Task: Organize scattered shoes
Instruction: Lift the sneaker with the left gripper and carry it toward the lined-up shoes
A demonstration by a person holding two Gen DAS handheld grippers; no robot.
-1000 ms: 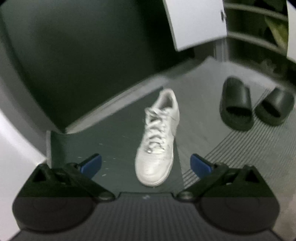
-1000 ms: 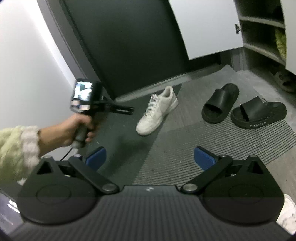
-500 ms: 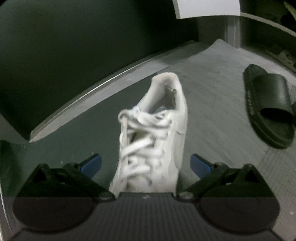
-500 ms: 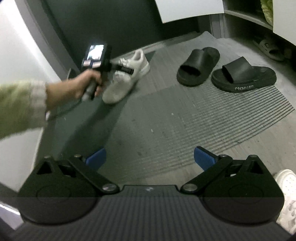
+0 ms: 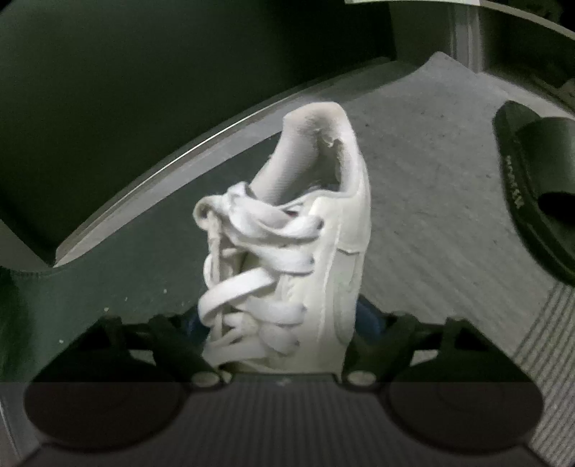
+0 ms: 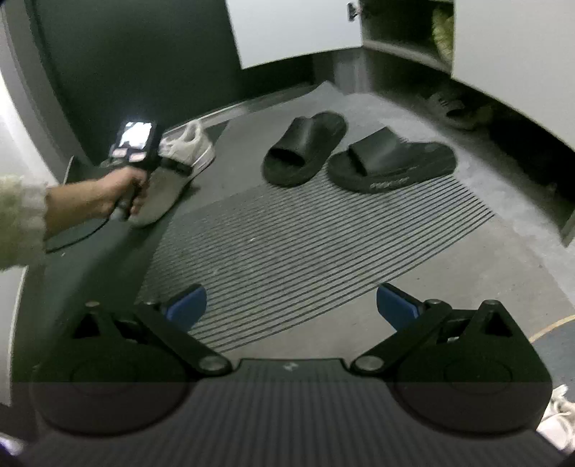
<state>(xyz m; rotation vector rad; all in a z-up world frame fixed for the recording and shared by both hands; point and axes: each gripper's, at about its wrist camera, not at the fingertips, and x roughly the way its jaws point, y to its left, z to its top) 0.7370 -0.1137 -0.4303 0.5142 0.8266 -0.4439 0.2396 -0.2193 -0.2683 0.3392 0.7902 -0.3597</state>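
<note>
A white lace-up sneaker lies on the dark mat, heel pointing away from me. My left gripper straddles its middle, jaws closing, and the blue pads sit against its sides. In the right wrist view a hand holds that left gripper down over the same sneaker. My right gripper hangs open over the striped mat with nothing between its fingers. Two black slides lie side by side beyond it.
A dark door and its metal threshold run behind the sneaker. An open cabinet with a white door stands at the right, with a sandal under its bottom shelf. Part of another white shoe shows at the lower right edge.
My left gripper dropped onto the sneaker and its jaws came in from wide open to the shoe's sides. The right gripper tilted down toward the mat.
</note>
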